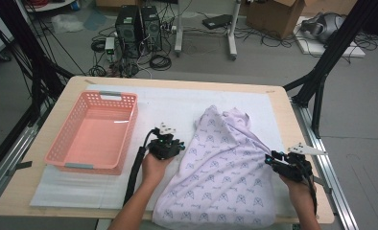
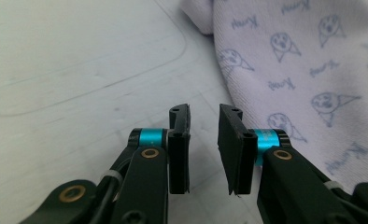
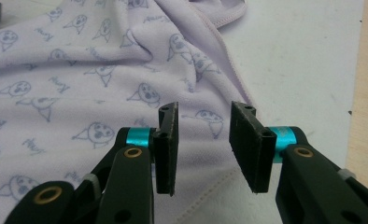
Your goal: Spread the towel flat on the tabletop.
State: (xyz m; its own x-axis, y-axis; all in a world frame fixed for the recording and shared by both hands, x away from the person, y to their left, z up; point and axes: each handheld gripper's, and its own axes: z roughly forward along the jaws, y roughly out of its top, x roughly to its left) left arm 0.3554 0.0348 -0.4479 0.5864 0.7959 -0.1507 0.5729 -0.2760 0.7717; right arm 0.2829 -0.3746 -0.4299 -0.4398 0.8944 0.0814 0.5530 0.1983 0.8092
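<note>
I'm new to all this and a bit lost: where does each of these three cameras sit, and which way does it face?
High view: fixed above the person's side of the table, facing forward and down; shows both forearms, left claw, right claw, basket, shirt.
Left gripper view: rides on the left claw, looking along its open jaws at the white mat and the shirt's edge.
Right gripper view: rides on the right claw, looking along its open jaws over the shirt.
Shared: the printed lilac shirt appears in all three.
</note>
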